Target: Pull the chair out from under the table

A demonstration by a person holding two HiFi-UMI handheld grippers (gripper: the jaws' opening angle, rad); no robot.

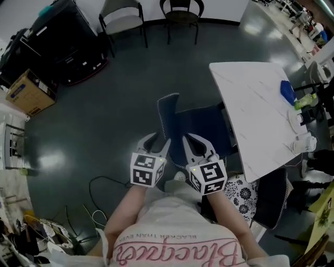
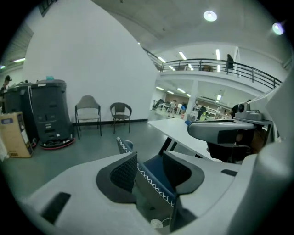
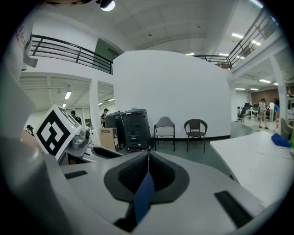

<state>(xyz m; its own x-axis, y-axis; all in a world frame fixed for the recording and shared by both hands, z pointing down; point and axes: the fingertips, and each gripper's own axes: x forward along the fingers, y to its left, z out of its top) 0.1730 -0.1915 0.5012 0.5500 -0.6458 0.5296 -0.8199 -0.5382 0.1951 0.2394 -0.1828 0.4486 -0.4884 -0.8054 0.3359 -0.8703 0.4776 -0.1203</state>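
In the head view the blue chair (image 1: 201, 128) stands beside the white table (image 1: 250, 104), its seat partly under the table's near edge and its narrow backrest (image 1: 167, 112) out over the floor. My left gripper (image 1: 156, 140) is at the backrest's near end. In the left gripper view it (image 2: 151, 170) is open, with the white-stitched backrest edge (image 2: 156, 183) running between the pads. My right gripper (image 1: 194, 142) hovers over the seat's near side. In the right gripper view its pads (image 3: 148, 172) meet, and a thin blue sliver of chair (image 3: 144, 195) shows below them.
Two empty chairs (image 1: 122, 18) (image 1: 181, 13) stand at the far wall. A black cabinet (image 1: 62, 41) and a cardboard box (image 1: 28, 94) are at the left. Cables (image 1: 99, 198) lie on the floor. A blue object (image 1: 287, 91) and bottles sit on the table.
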